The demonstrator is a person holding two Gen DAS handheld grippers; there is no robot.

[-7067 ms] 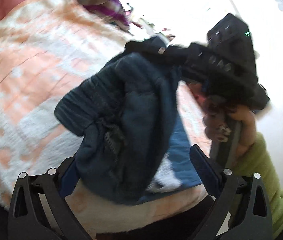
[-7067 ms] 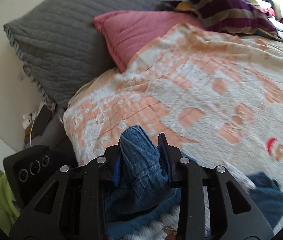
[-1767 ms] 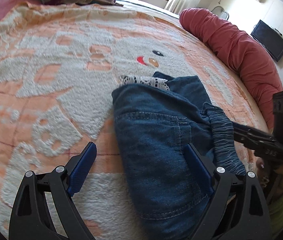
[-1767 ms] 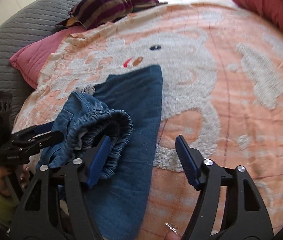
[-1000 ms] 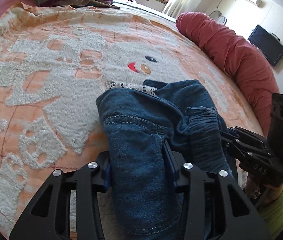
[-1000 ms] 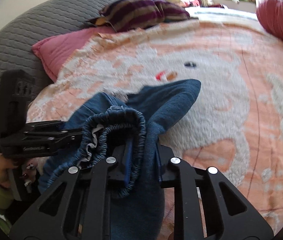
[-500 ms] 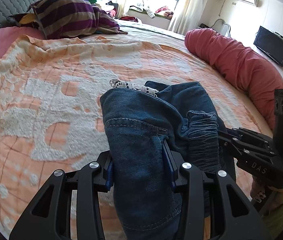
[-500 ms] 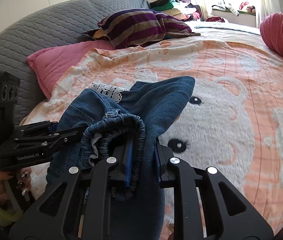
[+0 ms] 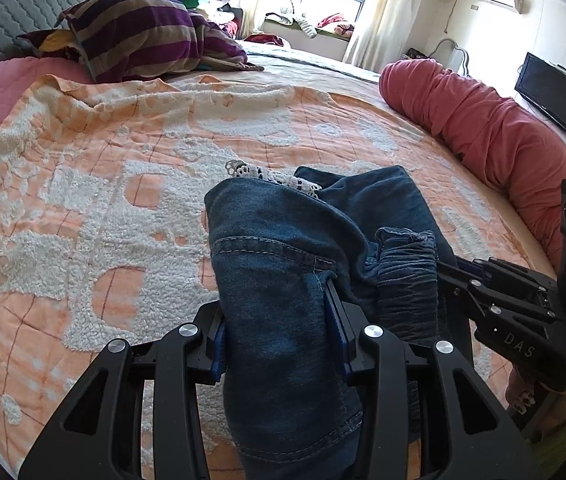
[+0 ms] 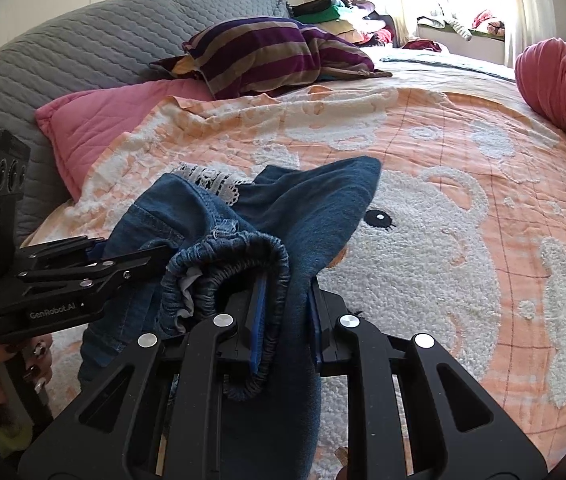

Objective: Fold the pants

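Dark blue denim pants (image 9: 283, 248) with white lace trim (image 9: 271, 174) are bunched and held above the orange-and-white blanket (image 9: 83, 184). My left gripper (image 9: 279, 320) is shut on a thick fold of the pants near a pocket seam. My right gripper (image 10: 283, 316) is shut on the pants at the gathered elastic waistband (image 10: 239, 256). Each gripper shows in the other's view: the right one (image 9: 495, 292) at the right edge, the left one (image 10: 83, 268) at the left edge. The pants (image 10: 315, 216) hang between them with a leg end pointing away.
A striped purple pillow (image 9: 139, 32) and a pink pillow (image 10: 103, 120) lie at the head of the bed by the grey headboard (image 10: 83, 52). A rolled red quilt (image 9: 495, 132) runs along the right side. A window and a wall TV (image 9: 551, 92) are beyond.
Both grippers, open 1.8 s ago, closed on the pants by 1.0 s ago. Since then they have lifted the pants off the blanket and tilted the views up toward the room.
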